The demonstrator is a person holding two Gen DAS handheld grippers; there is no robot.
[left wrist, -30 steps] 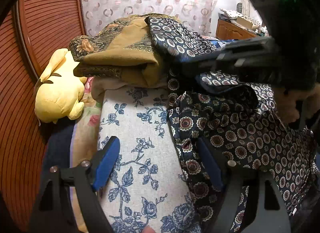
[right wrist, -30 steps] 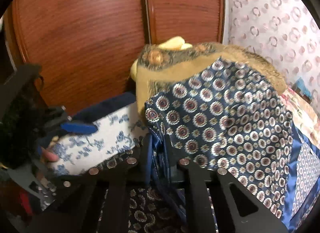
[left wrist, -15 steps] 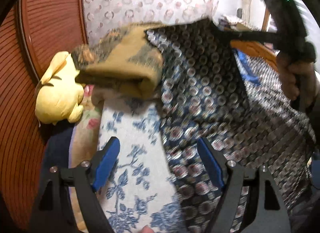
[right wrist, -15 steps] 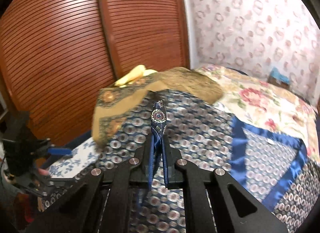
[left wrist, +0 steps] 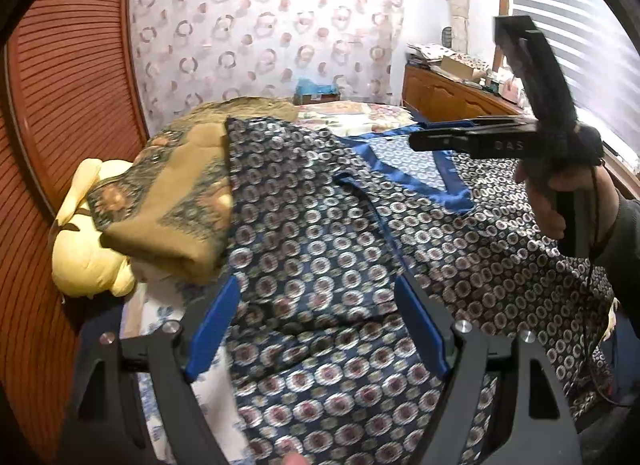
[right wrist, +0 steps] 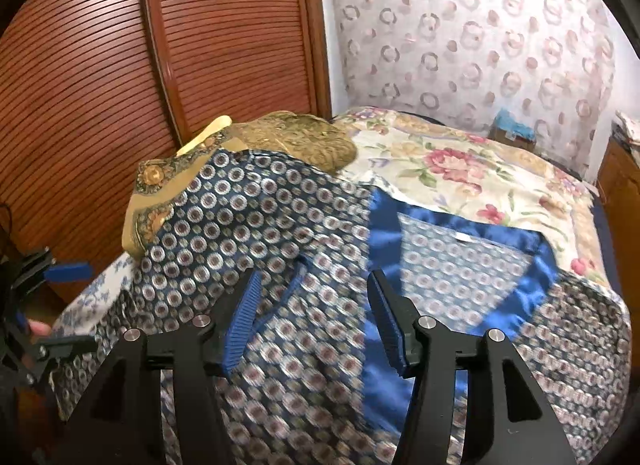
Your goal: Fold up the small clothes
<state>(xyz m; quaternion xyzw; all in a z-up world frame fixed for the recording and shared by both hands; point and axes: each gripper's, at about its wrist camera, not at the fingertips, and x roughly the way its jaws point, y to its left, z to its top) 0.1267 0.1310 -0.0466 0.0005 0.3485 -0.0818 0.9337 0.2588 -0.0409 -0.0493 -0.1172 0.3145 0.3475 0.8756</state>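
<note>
A navy garment with a round medallion print and a blue satin collar (left wrist: 320,233) lies spread over the bed; it also shows in the right wrist view (right wrist: 280,225). Its far corner rests over a folded ochre patterned cloth (left wrist: 172,201), which also shows in the right wrist view (right wrist: 304,137). My left gripper (left wrist: 316,329) is open and empty just above the garment's near part. My right gripper (right wrist: 312,325) is open and empty above the garment beside the satin collar (right wrist: 384,233); it also shows in the left wrist view (left wrist: 416,141), held in a hand.
A yellow plush toy (left wrist: 88,241) lies at the left by the wooden slatted wardrobe doors (right wrist: 160,45). A white and blue floral pillow (left wrist: 168,377) lies under the garment's left edge. A floral bedspread (right wrist: 460,161) covers the far bed. A wooden dresser (left wrist: 452,97) stands at the back right.
My right gripper was shut on the garment's edge and carried it up and across; now it is open and the garment lies spread flat. My left gripper stayed open.
</note>
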